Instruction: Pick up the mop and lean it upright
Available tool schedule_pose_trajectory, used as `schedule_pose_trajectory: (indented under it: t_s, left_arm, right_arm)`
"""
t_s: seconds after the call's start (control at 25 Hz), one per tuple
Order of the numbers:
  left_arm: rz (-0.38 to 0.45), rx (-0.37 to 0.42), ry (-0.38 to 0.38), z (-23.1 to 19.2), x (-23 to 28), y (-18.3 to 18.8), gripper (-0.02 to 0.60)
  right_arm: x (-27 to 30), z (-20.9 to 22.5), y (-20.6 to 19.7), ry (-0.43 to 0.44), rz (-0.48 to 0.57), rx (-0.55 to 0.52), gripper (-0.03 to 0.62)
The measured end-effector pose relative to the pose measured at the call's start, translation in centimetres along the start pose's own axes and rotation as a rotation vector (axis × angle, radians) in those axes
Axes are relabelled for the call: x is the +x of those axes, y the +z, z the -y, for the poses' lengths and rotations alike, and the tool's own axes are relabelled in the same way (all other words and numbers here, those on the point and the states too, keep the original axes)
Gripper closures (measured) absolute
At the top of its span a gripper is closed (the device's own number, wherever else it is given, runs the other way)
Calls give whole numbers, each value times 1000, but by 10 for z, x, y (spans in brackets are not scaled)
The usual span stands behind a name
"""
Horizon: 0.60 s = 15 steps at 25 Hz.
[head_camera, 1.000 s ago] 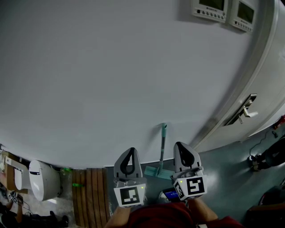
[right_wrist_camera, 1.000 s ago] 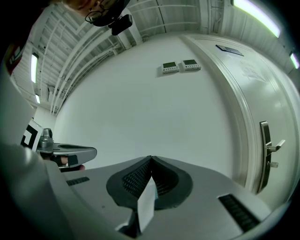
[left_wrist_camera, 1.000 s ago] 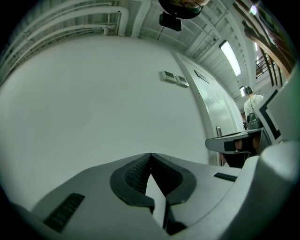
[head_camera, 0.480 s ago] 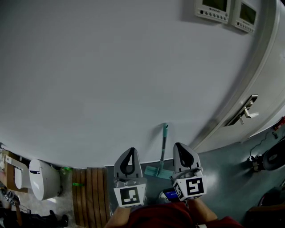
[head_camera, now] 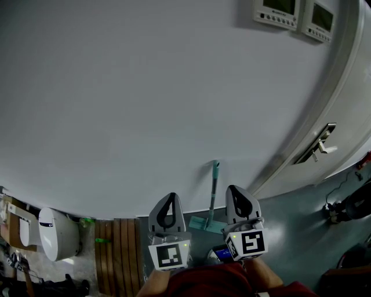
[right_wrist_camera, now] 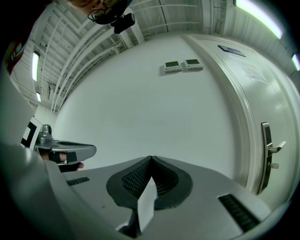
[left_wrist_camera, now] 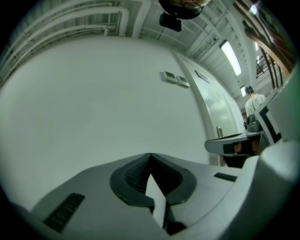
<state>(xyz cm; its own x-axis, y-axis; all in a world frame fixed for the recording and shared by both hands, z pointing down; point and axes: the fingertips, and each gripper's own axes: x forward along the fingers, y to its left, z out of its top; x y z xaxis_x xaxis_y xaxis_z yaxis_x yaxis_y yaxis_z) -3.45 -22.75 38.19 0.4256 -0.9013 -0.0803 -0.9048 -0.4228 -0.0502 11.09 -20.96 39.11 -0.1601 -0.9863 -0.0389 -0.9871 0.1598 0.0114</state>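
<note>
Teal mop [head_camera: 213, 194] is leaning upright against the white wall [head_camera: 145, 104], its head on the grey floor [head_camera: 290, 232], showing right between the two grippers. Left gripper [head_camera: 169, 198] and right gripper [head_camera: 236, 190] both have their jaws pinched together on nothing, neither touching the mop.

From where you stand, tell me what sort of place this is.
Likely a utility corner indoors: white wall with two control panels, a door with a lever handle, a mop at the wall.

Soft, even, rather dim light covers the pale wall [head_camera: 145, 87]. Ceiling strip lights [left_wrist_camera: 230, 57] glare in both gripper views. Fisheye distortion bends all edges, and corners go black.
</note>
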Motion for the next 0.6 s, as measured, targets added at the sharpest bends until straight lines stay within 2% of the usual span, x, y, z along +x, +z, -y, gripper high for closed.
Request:
schedule_pose_trajectory:
  t_s: [0.6]
  left_arm:
    - [10,5,-6,2,-5,4,568]
  right_arm:
    - [-1,1,4,-5,10,-2,577]
